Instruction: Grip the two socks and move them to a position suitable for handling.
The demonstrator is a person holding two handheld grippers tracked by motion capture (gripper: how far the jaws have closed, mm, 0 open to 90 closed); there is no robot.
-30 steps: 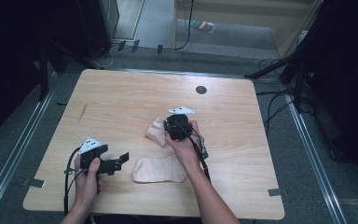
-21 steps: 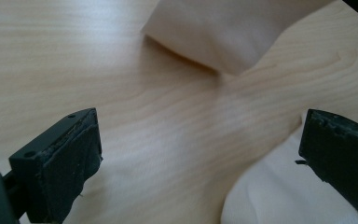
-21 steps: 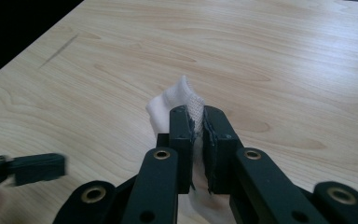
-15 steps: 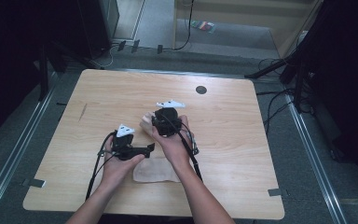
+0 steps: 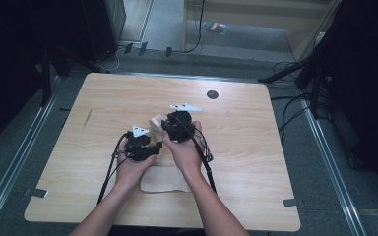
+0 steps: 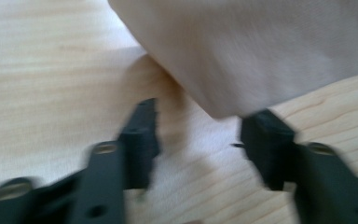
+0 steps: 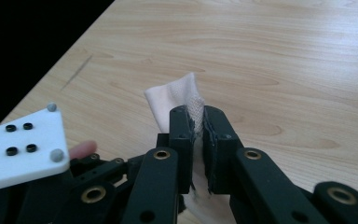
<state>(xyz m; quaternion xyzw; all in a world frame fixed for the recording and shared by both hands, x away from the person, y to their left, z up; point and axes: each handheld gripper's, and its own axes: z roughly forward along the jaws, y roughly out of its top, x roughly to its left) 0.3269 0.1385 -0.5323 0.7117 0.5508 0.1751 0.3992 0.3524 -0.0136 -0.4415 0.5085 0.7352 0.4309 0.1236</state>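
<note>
I keep the right gripper [image 7: 198, 122] clamped on the raised sock [image 7: 177, 100] so its hanging edge meets the left gripper [image 6: 200, 140] — closing, not yet gripping — beside it.

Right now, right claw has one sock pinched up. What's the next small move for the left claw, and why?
Probably ease the left claw forward until the hanging sock edge sits between its jaws, then finish closing. Its jaws have just been closing, yet the left gripper view shows the cloth above the tips, not between them. The right claw is clamped on the sock's upper end, holding it off the table.
</note>
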